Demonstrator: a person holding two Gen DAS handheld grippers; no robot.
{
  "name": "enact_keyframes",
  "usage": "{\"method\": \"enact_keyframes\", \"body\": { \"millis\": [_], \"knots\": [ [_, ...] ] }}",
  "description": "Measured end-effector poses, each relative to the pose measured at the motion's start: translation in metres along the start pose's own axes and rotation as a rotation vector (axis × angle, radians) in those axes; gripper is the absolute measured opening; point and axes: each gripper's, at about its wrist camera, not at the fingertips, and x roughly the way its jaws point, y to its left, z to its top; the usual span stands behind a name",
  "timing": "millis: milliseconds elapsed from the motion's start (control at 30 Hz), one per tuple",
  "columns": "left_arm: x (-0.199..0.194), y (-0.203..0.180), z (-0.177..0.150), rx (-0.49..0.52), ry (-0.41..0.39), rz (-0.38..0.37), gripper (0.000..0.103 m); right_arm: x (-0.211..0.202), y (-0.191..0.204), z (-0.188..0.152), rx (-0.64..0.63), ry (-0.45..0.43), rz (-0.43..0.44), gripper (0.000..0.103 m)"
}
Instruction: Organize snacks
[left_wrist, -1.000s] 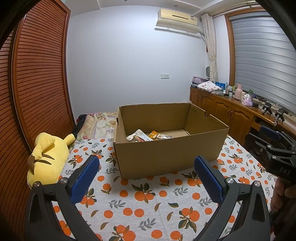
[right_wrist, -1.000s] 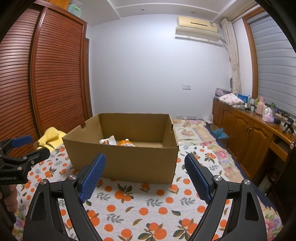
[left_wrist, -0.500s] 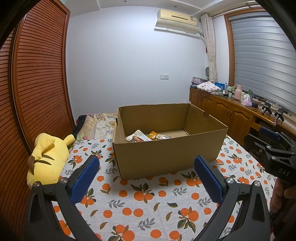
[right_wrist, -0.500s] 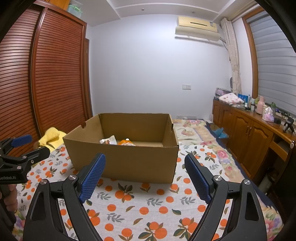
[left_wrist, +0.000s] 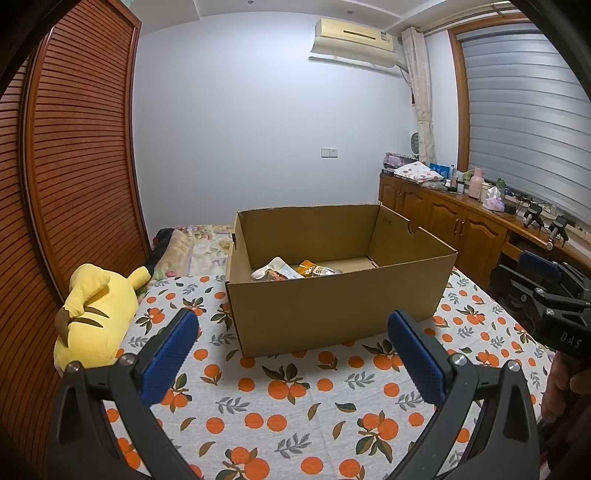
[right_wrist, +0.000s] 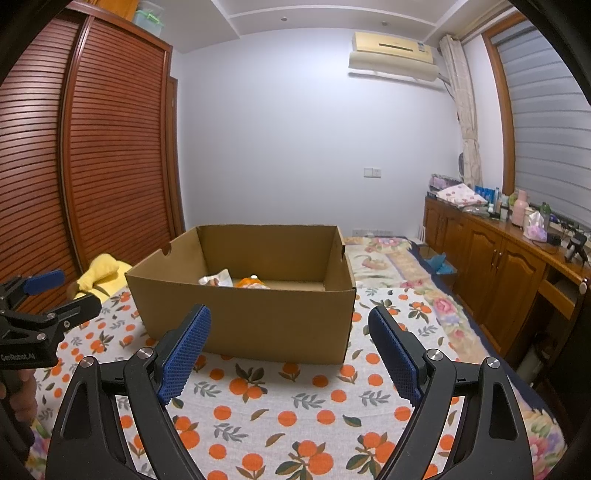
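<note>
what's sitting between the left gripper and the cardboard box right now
Nothing: in the left wrist view, only bare orange-print bedspread lies between the open left gripper and the cardboard box.

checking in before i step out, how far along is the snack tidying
Done: a few snack packets already lie inside the cardboard box on the orange-print cover. In hand: nothing; the left hand-held gripper and right hand-held gripper are both open and empty, short of the box. Left: no loose snacks show outside it, so little visible remains.
</note>
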Motion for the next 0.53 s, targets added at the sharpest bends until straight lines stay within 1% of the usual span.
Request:
{"method": "enact_keyframes", "body": {
  "millis": [533],
  "knots": [
    [0.0012, 0.0021, -0.0023, -0.004, -0.001, 0.0, 0.103, 0.0, -0.0003, -0.0001, 0.0, 0.0, 0.0, 0.089]
  ]
}}
